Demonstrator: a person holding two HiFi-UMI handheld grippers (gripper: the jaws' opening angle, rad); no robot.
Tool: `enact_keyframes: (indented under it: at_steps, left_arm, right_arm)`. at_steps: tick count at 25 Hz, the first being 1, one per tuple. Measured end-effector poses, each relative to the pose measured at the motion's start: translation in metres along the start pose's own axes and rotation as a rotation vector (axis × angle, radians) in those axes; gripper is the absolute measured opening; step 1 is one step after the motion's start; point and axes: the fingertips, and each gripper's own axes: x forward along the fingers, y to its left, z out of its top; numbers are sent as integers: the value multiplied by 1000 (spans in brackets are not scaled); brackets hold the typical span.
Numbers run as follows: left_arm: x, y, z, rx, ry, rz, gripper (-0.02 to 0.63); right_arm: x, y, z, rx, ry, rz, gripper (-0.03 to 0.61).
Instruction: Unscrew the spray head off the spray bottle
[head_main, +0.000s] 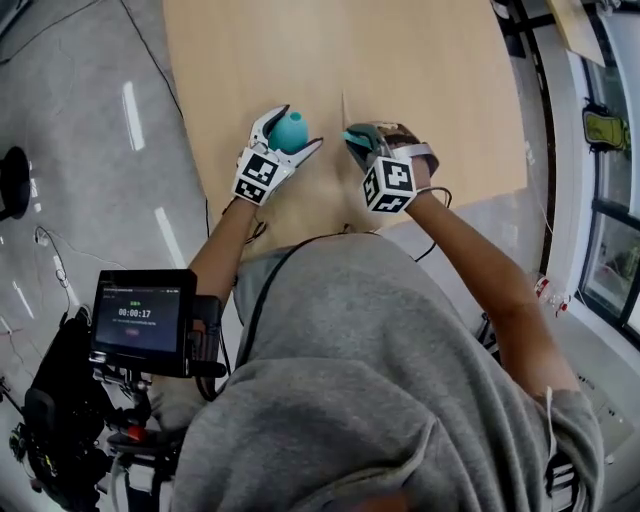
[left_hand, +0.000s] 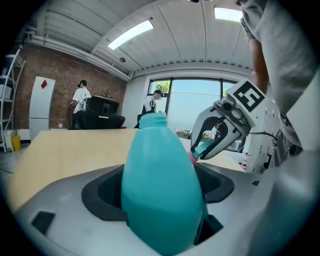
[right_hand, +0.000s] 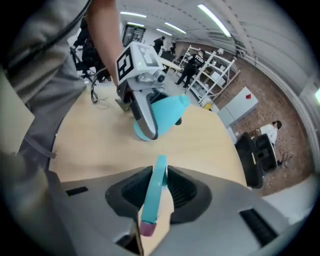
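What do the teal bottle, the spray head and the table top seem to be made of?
The teal bottle is probably plastic, smooth and slightly matte: one even colour, soft moulded curves. The spray head is probably plastic too: same teal with a pink tip, thin moulded shape. The table top looks like wood or wood-look laminate: pale tan, even matte surface; which one I cannot tell.

Pale wood worktop (head_main: 420, 60) over glossy grey floor (head_main: 80, 130). Brick wall (left_hand: 60, 80) at the back, bright window (left_hand: 200, 107) beside it, strip light (left_hand: 130, 34) glowing overhead, white shelving (right_hand: 217, 70) across the room.
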Motion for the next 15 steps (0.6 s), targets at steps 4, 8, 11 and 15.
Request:
enact_keyframes:
  at_steps: [4, 8, 11, 15]
  left_arm:
    - [-3, -3, -23, 30, 54, 16, 393]
    - [-3, -8, -30, 12, 98, -16, 436]
    - [-16, -23, -19, -24, 98, -17, 506]
    - [-37, -32, -6, -50, 93, 10, 515]
  right_arm:
    - [34, 36, -4, -91, 20, -38, 86]
    - [60, 58, -1, -58, -13, 29, 143]
    - [50, 63, 2, 34, -42, 56, 183]
    - [32, 57, -4, 170, -102, 81, 264]
